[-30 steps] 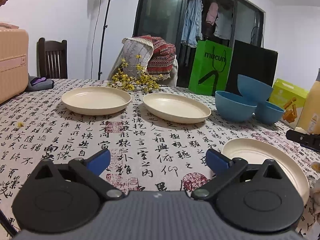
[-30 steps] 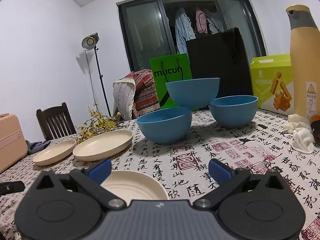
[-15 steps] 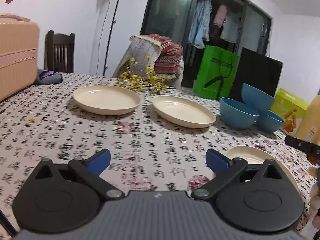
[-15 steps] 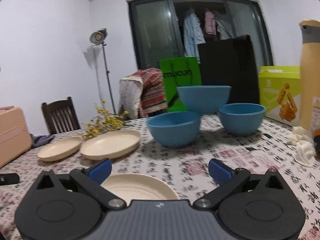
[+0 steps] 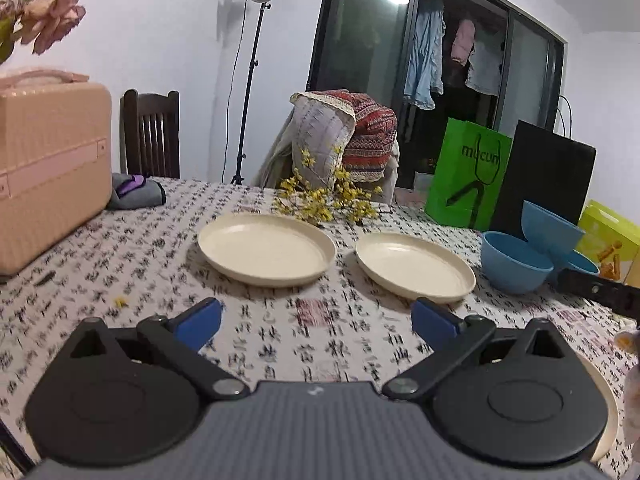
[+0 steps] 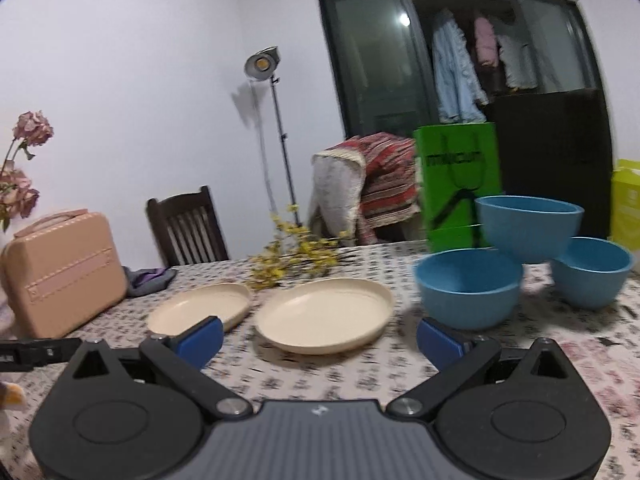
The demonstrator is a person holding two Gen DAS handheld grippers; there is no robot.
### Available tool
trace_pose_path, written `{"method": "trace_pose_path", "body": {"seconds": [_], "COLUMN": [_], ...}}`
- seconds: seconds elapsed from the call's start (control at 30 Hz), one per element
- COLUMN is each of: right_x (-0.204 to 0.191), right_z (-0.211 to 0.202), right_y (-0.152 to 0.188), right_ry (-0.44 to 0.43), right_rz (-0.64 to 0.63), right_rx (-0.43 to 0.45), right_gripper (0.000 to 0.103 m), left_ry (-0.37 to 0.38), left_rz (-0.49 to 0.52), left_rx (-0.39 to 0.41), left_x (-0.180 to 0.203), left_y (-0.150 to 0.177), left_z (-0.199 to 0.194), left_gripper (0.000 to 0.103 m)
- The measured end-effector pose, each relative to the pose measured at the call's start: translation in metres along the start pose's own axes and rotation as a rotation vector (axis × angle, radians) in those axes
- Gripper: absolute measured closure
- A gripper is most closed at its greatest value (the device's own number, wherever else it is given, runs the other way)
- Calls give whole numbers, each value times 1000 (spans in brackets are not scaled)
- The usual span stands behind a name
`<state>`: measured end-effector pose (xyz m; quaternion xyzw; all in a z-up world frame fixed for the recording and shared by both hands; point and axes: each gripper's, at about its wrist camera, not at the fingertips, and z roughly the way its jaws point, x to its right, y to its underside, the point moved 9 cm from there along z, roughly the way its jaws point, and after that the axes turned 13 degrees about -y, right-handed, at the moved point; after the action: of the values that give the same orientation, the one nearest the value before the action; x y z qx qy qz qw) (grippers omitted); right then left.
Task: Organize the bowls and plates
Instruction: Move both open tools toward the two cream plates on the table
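Plates: two cream ones lie side by side, apart, mid-worktop, the left plate (image 5: pixel 266 249) and the right plate (image 5: pixel 414 266), both in front of a spray of yellow flowers (image 5: pixel 326 200). A third plate (image 5: pixel 602 396) shows only as a rim behind the left tongs' body at the near right edge. Three blue bowls sit to the right: a front bowl (image 6: pixel 468 288), a rear bowl (image 6: pixel 594 272), and a tilted bowl (image 6: pixel 528 226) propped on the rims of both. The left tongs (image 5: pixel 316 320) and right tongs (image 6: pixel 318 338) both stand wide apart, holding nothing, above the patterned worktop (image 5: pixel 280 328). Compared with half a second ago, both views have risen and swung left: the pink case (image 6: pixel 60 272) now fills more of each picture, the third plate has gone from the right view, and the two plates sit closer to centre.
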<state>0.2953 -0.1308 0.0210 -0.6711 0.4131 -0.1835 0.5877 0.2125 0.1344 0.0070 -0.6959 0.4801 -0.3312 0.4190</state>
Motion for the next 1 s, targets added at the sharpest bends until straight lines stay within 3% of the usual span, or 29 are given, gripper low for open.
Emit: {"method": "trace_pose_path", "body": {"seconds": [0.4, 1.0], "right_x": [-55, -75], "right_z": [61, 145], "right_y": [-25, -59], "right_ry": [-109, -86], "right_rz": [38, 96], "right_rx": [-93, -122], "right_gripper": [0, 0], "left_ry": [-14, -111], "left_rz": [-91, -238], "left_rx": [21, -20], "left_x": [-29, -85], "left_y": [-47, -82], "left_z": [12, 55], "left_gripper": [0, 0]}}
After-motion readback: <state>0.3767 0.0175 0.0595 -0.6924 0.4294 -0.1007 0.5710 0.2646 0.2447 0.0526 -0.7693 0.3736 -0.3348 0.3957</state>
